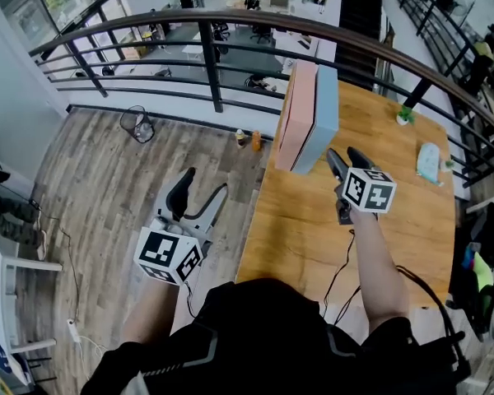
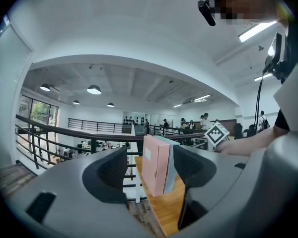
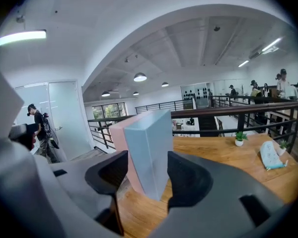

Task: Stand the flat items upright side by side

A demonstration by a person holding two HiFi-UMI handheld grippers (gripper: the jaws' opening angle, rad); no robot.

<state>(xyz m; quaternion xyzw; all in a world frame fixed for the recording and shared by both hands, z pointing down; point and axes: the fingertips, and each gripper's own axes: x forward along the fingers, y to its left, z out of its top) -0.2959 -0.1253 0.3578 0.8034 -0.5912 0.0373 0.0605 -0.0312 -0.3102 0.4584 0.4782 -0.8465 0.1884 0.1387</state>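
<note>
Right gripper (image 3: 148,162): fingers spread fairly wide, pads pressing on nothing. The blue box (image 3: 146,148) shows in the gap between them in the right gripper view. From above, the tips sit just beside its near edge, and I see no contact.

Left gripper (image 2: 149,155): fingers also apart and empty. It is held off the table over the wood floor (image 1: 107,179), well apart from the boxes, which only show through its gap in the distance.

Blue box and pink box (image 1: 295,113) stand upright on the wooden table (image 1: 313,237), broad faces together, pink on the outer side. They are close to the table's left edge and near the railing (image 1: 206,23). Both look vertical, with no obvious lean.

Elsewhere on the table, well apart from the boxes, are a small potted plant (image 1: 405,115) and a pale blue pouch (image 1: 429,161) lying flat. Can't tell whether the pouch counts as a task item.

Step, as I judge it: both flat items are stood up side by side, the grip is let go, and the task is at or near its end.

Next move calls for backing the right gripper straight away from the blue box without brushing its edge. The boxes are tall with a narrow footing, so a nudge could topple the pair toward the table edge. The left gripper has nothing to do unless a box wobbles.
</note>
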